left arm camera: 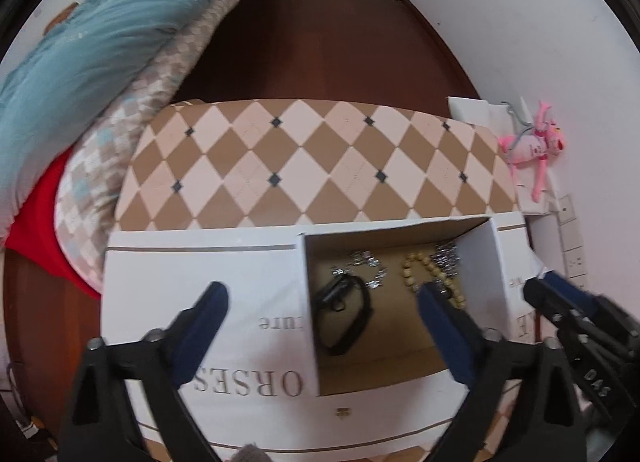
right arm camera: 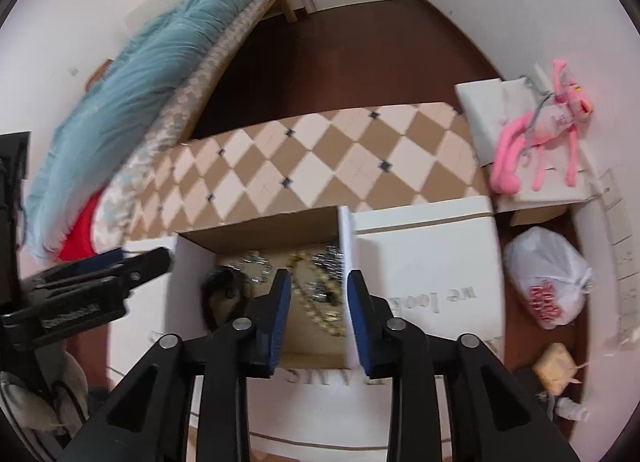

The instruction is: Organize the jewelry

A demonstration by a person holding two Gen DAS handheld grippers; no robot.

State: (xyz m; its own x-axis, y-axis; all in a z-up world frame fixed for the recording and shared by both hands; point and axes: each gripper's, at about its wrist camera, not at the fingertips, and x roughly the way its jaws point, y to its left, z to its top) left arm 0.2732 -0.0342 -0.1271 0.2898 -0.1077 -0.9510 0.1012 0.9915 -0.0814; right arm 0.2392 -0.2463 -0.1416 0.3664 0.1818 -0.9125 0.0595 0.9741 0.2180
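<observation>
A white cardboard box with its flaps spread holds jewelry on its brown floor: a black band, a silver chain, a beige bead string and a second silver piece. My left gripper is open wide above the box, empty. My right gripper hovers over the box's right part with its fingers part open, nothing between them; the upright white flap stands by its right finger. The jewelry shows blurred there. Each gripper shows in the other's view.
The box rests on a diamond-patterned surface. A bed with a teal quilt is at the left. A pink plush toy lies on boxes at the right, with a white plastic bag on the dark wood floor.
</observation>
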